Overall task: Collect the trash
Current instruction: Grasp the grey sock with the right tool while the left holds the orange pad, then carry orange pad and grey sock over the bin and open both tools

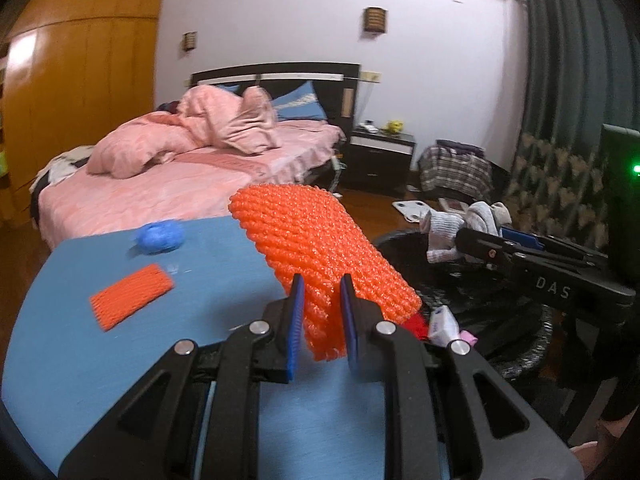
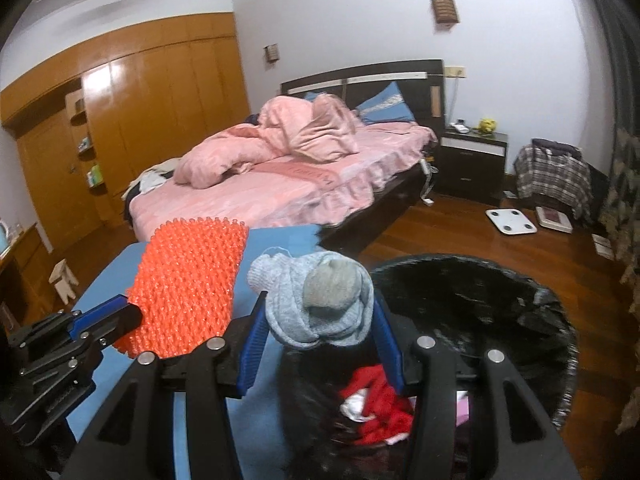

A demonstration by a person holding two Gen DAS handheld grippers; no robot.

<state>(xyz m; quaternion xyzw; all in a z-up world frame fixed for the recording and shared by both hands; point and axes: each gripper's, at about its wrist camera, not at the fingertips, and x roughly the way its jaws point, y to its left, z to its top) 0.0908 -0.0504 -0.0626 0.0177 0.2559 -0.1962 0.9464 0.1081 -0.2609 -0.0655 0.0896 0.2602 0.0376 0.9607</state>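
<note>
My left gripper (image 1: 322,304) is shut on a large orange foam net (image 1: 320,248) and holds it above the right edge of the blue table (image 1: 120,360); the net also shows in the right wrist view (image 2: 188,284). My right gripper (image 2: 320,320) is shut on a balled grey sock (image 2: 320,300) and holds it over the near rim of the black-lined trash bin (image 2: 500,300). The sock (image 1: 460,228) and bin (image 1: 500,320) also show in the left wrist view. A smaller orange net (image 1: 132,296) and a blue wad (image 1: 160,236) lie on the table.
The bin holds red and white scraps (image 2: 376,400). A pink bed (image 2: 300,168) stands behind the table. A nightstand (image 2: 472,160), a white scale (image 2: 510,220) and a chair with plaid cloth (image 2: 552,176) are on the wooden floor at the right.
</note>
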